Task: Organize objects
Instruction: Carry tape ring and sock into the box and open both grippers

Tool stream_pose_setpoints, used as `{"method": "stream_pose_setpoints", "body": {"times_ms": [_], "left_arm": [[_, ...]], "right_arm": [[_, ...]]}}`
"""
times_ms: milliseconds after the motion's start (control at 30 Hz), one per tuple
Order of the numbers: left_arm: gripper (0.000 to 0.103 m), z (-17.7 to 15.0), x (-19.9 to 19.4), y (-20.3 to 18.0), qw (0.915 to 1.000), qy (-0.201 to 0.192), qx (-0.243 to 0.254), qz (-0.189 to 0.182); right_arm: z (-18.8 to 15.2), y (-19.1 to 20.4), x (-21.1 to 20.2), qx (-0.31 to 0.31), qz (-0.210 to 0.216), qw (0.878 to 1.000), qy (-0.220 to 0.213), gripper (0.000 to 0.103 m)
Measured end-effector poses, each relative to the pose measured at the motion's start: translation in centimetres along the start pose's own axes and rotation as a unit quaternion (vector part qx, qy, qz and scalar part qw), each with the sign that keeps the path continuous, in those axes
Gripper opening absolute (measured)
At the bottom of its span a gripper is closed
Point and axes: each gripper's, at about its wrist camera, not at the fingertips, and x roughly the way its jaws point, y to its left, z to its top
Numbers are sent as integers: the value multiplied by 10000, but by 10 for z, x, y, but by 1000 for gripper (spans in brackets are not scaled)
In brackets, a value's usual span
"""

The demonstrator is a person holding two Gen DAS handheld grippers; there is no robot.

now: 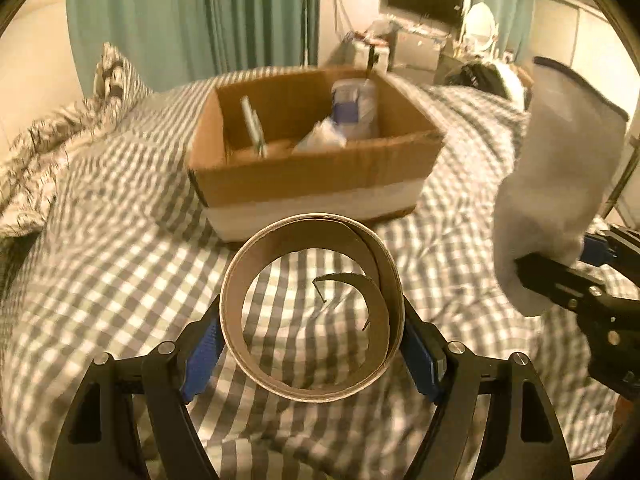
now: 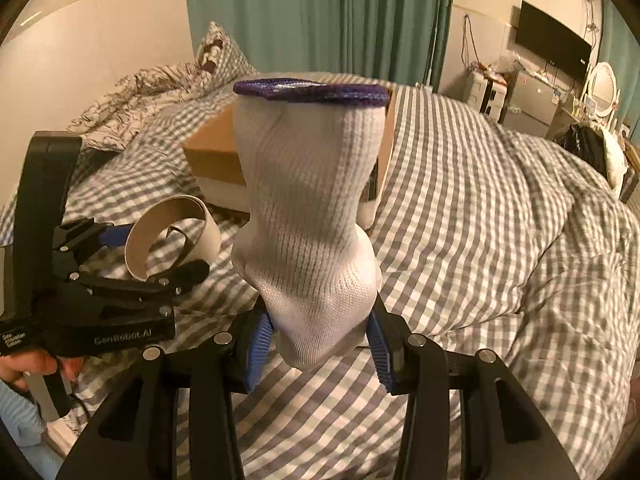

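My left gripper (image 1: 312,344) is shut on a brown cardboard tape ring (image 1: 312,304) and holds it above the checked bedspread, in front of an open cardboard box (image 1: 312,176). The ring (image 2: 172,232) and left gripper (image 2: 160,264) also show at the left of the right wrist view. My right gripper (image 2: 320,344) is shut on a white knitted glove with a purple cuff (image 2: 312,208), held upright. The glove (image 1: 556,184) shows at the right of the left wrist view, right of the box. The box (image 2: 212,152) is partly hidden behind the glove.
The box holds a white and blue packet (image 1: 354,104), a clear bag (image 1: 320,136) and a thin green item (image 1: 252,124). A crumpled patterned blanket (image 1: 52,136) lies at the left. A dark bag (image 2: 584,148), TV (image 2: 552,44) and cabinets stand far right.
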Motion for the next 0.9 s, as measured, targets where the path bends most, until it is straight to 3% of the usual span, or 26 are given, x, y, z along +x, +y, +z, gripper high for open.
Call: {"method": "stream_pose_setpoints", "body": {"times_ms": [333, 500, 700, 900], "left_arm": [[81, 41, -61, -11, 9974, -686, 187, -108], [81, 80, -78, -9, 9940, -1060, 256, -65], [81, 127, -75, -4, 9904, -1343, 310, 95], [81, 164, -48, 10, 9902, -1369, 178, 214]], "right_arm": [[25, 0, -61, -81, -36, 9978, -656, 43], [48, -11, -71, -146, -72, 9956, -922, 43], [94, -23, -71, -191, -74, 9916, -1277, 43], [138, -32, -49, -234, -40, 9891, -1450, 43]]}}
